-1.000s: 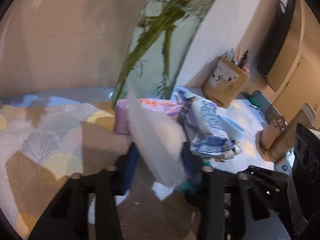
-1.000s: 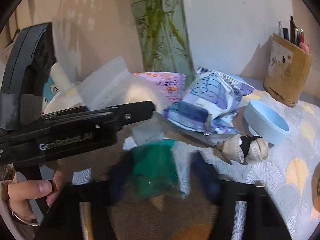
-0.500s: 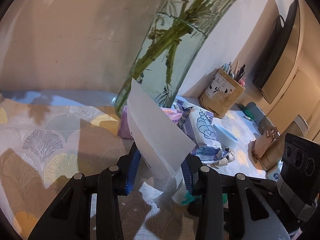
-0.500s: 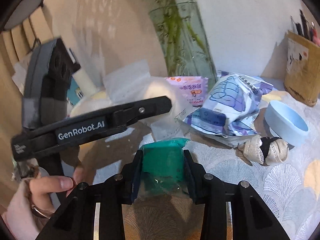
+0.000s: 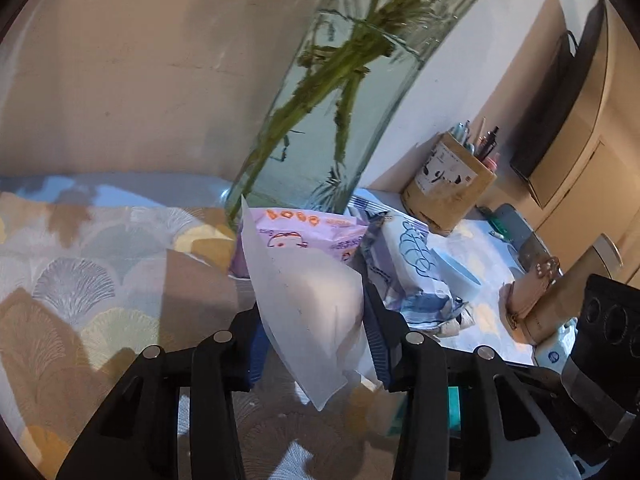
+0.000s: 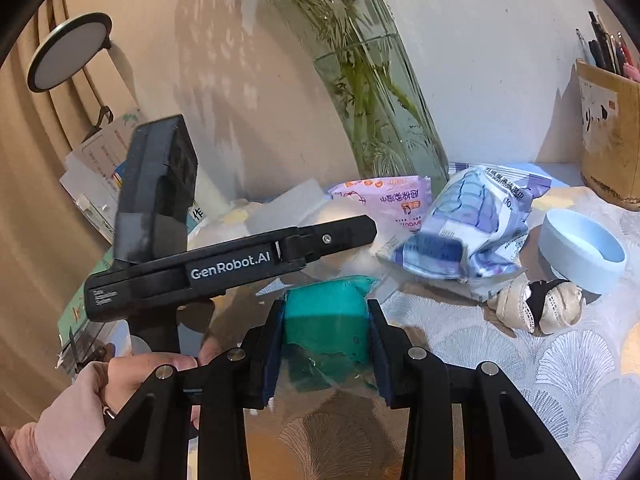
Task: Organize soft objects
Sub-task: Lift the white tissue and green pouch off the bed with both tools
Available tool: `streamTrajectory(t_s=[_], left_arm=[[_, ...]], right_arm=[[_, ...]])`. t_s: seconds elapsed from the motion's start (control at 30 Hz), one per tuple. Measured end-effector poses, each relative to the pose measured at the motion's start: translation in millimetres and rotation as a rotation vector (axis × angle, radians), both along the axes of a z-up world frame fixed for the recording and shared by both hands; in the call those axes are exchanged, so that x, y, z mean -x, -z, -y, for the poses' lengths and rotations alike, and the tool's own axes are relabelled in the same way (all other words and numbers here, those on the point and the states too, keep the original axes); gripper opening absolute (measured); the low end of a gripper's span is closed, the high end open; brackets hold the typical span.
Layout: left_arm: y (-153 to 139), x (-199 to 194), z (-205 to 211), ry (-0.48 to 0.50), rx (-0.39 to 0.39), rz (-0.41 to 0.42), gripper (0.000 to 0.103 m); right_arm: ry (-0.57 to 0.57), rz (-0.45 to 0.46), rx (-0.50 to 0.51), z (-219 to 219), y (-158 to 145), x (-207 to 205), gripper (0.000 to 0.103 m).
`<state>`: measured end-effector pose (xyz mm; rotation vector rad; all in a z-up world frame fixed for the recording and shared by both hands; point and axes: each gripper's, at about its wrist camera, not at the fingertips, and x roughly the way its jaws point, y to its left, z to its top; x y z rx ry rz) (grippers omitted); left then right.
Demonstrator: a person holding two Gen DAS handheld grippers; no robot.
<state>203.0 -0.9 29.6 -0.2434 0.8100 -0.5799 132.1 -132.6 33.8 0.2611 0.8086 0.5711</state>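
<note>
My left gripper [image 5: 314, 316] is shut on a white translucent soft packet [image 5: 308, 300] and holds it above the patterned tablecloth [image 5: 80, 280]. My right gripper [image 6: 326, 320] is shut on a green soft packet in clear wrap [image 6: 326, 316], just right of the left gripper's body [image 6: 240, 264]. Behind lie a pink packet [image 5: 308, 236] [image 6: 384, 204] and a blue-and-white crumpled packet [image 5: 412, 272] [image 6: 468, 232]. A rolled beige-and-black cloth [image 6: 536, 308] lies at the right.
A tall glass vase with green stems [image 5: 336, 112] [image 6: 380, 120] stands close behind the packets. A light blue bowl [image 6: 580, 248] and a cardboard pen holder [image 5: 448, 188] [image 6: 608, 140] are at the right. A beige purse [image 5: 532, 304] and papers [image 6: 100, 168] sit at the sides.
Both grippers have lifted and drawn back a little with their packets held. The left gripper's white packet now stands nearer the pink packet. The right view has steadied and risen.
</note>
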Motion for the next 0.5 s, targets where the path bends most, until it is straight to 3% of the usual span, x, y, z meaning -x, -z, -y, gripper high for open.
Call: streamTrajectory(t_s=[0.33,0.5], left_arm=[[-1,4,-13,-0.044,0.051,0.008,0.04],[-2,9,-13,-0.073,0.01,-0.01,0.04]], right_arm=[[0.038,-0.054,0.022,7,7,-6,0.038],[0.045,-0.084,0.036,5,10,-9,0.038]])
